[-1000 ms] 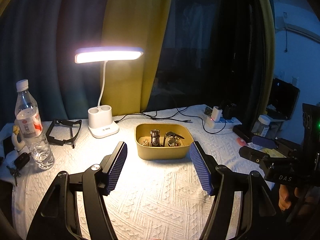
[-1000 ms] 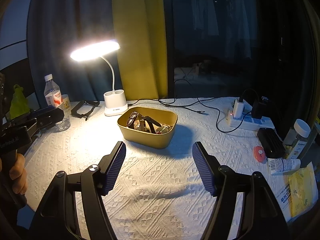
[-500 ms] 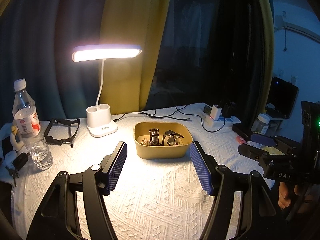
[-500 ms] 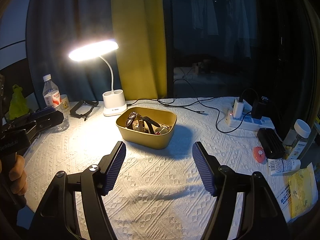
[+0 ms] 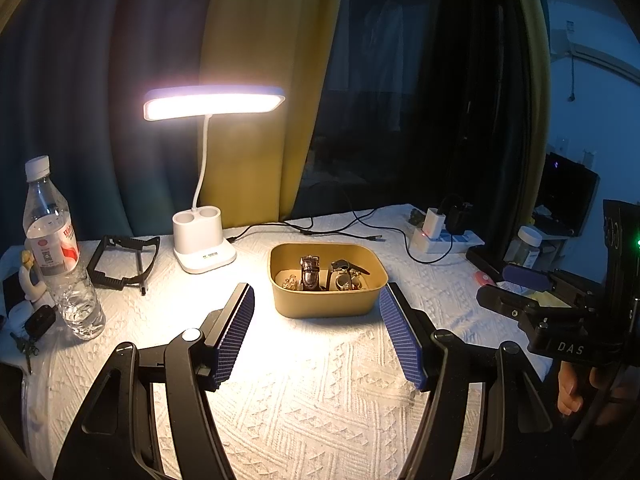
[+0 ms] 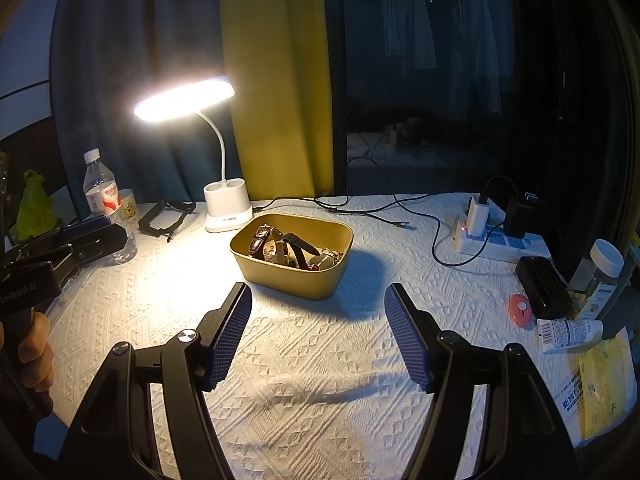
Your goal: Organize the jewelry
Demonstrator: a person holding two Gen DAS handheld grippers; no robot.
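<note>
A yellow box (image 5: pixel 326 307) stands mid-table on the white cloth under the lamp. Inside lie a dark brown strap watch (image 5: pixel 309 273), a second watch (image 5: pixel 345 276) and small jewelry pieces. My left gripper (image 5: pixel 317 291) is open just in front of the box, with nothing between its blue pads. In the right wrist view the box (image 6: pixel 288 280) sits ahead and slightly left, and my right gripper (image 6: pixel 319 290) is open and empty before it. Each gripper also shows in the other view: the right gripper (image 5: pixel 510 290) at the right edge, the left gripper (image 6: pixel 90 238) at the left edge.
A lit white desk lamp (image 5: pixel 202 252) stands behind the box on the left, beside a black frame (image 5: pixel 122 260), a water bottle (image 5: pixel 60 256) and keys (image 5: pixel 34 326). A power strip (image 6: pixel 500 242) with cables, a black case (image 6: pixel 542 284), an orange disc (image 6: pixel 520 308), a jar (image 6: pixel 602 276) and packets lie to the right.
</note>
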